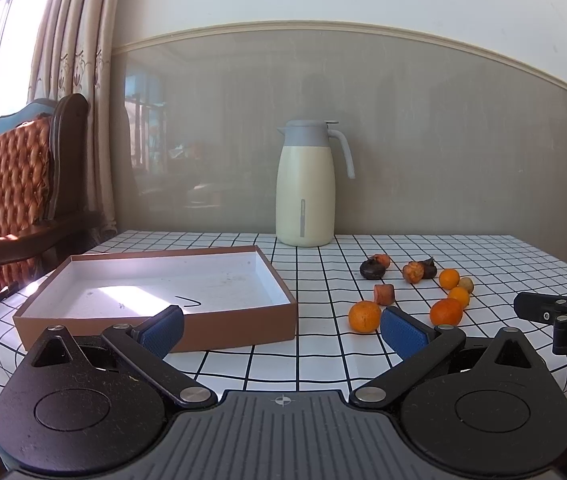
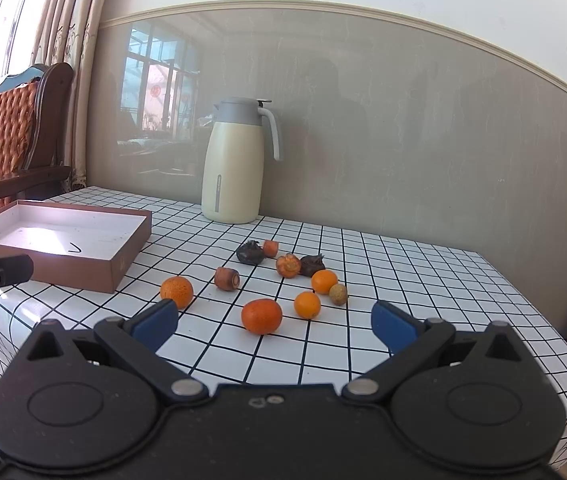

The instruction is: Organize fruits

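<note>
Home dining room: curtains [image 1: 79, 32], wooden chair [image 1: 15, 184], checked tablecloth [image 2: 383, 280].

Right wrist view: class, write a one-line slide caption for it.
Open right gripper faces oranges and shrivelled fruits scattered on a checked tablecloth, an empty box and thermos jug beyond.

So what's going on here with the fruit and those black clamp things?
A person is holding two hand-held grippers over a checked table, set to sort fruit. Both the left gripper and the right gripper are open and hold nothing. The oranges and some darker, shrivelled fruit lie scattered on the cloth. The shallow cardboard box beside them has no fruit in it yet. A cream jug stands by the wall.
</note>
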`<action>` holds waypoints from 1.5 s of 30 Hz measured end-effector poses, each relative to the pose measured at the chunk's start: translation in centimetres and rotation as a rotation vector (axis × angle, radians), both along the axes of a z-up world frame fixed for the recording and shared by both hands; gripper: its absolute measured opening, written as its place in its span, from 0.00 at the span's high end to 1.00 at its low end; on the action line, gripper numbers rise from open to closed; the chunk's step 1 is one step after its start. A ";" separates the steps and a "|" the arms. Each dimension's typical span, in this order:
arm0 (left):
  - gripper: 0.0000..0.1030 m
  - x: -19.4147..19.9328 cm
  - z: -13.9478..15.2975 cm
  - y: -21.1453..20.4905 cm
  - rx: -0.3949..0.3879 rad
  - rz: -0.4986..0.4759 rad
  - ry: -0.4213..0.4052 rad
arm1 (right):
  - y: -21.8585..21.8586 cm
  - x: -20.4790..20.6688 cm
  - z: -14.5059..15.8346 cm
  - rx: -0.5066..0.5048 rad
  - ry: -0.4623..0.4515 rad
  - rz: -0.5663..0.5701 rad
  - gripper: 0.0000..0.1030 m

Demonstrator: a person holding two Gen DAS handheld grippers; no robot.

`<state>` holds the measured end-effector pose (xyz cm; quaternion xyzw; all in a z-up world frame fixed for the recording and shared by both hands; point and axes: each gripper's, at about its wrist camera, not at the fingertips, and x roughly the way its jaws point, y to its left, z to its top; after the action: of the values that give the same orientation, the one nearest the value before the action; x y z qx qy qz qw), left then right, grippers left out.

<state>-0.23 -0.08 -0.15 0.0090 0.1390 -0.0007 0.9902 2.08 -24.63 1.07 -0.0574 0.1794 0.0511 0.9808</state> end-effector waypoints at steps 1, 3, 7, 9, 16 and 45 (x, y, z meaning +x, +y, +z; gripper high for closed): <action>0.00 0.0 0.0 0.0 0.000 0.000 -0.001 | 0.0 0.0 0.0 0.000 0.000 0.000 0.06; 0.00 0.0 0.0 0.0 0.001 0.000 0.000 | 0.0 0.0 0.0 0.000 0.000 0.000 0.06; 0.00 0.0 0.0 0.0 0.001 0.001 0.000 | 0.1 0.0 0.0 -0.001 0.000 0.000 0.06; 0.00 0.0 0.0 0.1 -0.001 -0.002 0.001 | 0.0 0.0 0.0 0.000 0.000 0.002 0.06; 0.00 -0.1 0.0 -0.1 0.009 0.006 -0.002 | 0.0 0.1 -0.1 -0.004 -0.003 -0.012 0.06; 0.43 12.7 -3.9 -6.2 0.027 -0.190 0.153 | 1.5 11.3 -5.1 -0.074 0.179 0.075 0.51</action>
<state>12.45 -6.28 -4.09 0.0356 0.2125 -0.0933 0.9720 13.43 -23.14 -4.03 -0.0957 0.2660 0.0860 0.9554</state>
